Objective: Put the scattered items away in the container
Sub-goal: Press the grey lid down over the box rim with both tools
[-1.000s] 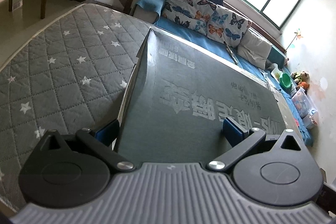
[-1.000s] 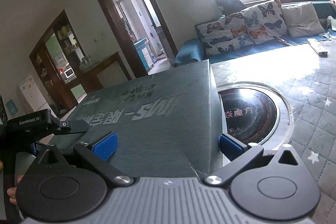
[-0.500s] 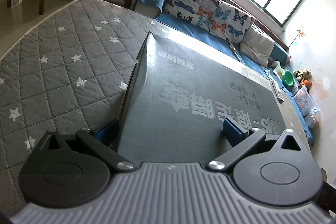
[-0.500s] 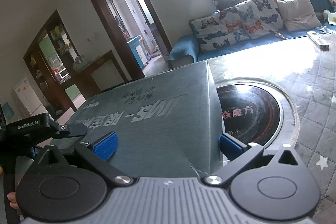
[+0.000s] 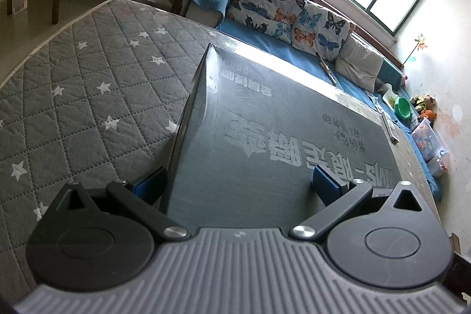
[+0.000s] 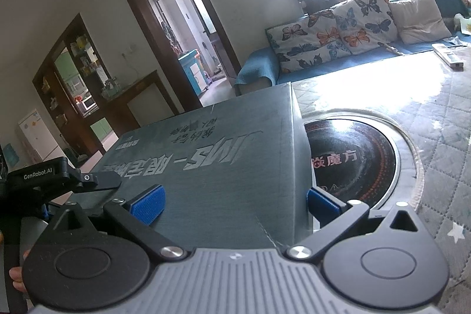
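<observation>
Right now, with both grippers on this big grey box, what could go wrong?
1. Each hand-held gripper, left and right, spans only a corner of the wide grey box, so it may twist or slip free.
2. The box overhangs the round black cooktop set in the quilted table cover; dropped, it could strike the glass.

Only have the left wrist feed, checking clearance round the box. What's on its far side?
Observer: A round black cooktop is sunk in the table right beside the grey box; the box hides its left part.
Operator: Right gripper on the box?
Observer: Yes. The right gripper straddles the box's right edge, one blue pad on the top face and the other against the side.
Operator: Can that view see my gripper?
Observer: Yes, the left gripper shows at the box's left end, one finger lying on the top face.
</observation>
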Demonstrator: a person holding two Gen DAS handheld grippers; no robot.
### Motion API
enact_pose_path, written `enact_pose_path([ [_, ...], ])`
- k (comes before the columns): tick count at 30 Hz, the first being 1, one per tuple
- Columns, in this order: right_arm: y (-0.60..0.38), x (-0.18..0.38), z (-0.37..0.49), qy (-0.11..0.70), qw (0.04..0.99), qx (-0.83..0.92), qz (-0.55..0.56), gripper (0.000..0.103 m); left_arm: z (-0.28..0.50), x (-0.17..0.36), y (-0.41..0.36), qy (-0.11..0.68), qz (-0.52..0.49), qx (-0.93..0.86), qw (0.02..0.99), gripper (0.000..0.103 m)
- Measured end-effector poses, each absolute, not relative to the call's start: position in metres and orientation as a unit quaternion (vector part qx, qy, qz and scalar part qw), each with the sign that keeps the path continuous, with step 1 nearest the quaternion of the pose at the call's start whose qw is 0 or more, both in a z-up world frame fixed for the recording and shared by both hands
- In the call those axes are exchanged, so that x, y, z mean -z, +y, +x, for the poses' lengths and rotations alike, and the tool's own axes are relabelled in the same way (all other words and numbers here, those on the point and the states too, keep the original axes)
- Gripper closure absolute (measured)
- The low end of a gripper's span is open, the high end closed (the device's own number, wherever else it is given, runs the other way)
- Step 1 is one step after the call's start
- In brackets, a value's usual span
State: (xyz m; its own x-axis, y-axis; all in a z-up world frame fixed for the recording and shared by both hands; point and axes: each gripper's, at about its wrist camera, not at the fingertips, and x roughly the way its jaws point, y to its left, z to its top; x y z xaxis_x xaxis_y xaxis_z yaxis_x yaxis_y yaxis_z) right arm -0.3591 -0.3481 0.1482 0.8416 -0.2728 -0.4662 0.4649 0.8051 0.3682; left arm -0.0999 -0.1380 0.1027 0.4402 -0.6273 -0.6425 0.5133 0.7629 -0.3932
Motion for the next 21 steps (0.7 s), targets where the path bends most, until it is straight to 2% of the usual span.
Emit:
enact_pose_path([
  [21,-0.351,-0.154,-0.351,0.206,0.93,0.194,0.234,0.0,-0.09,-0.102,-0.135,0.424,-0.077,0.34,0.836,0.0],
])
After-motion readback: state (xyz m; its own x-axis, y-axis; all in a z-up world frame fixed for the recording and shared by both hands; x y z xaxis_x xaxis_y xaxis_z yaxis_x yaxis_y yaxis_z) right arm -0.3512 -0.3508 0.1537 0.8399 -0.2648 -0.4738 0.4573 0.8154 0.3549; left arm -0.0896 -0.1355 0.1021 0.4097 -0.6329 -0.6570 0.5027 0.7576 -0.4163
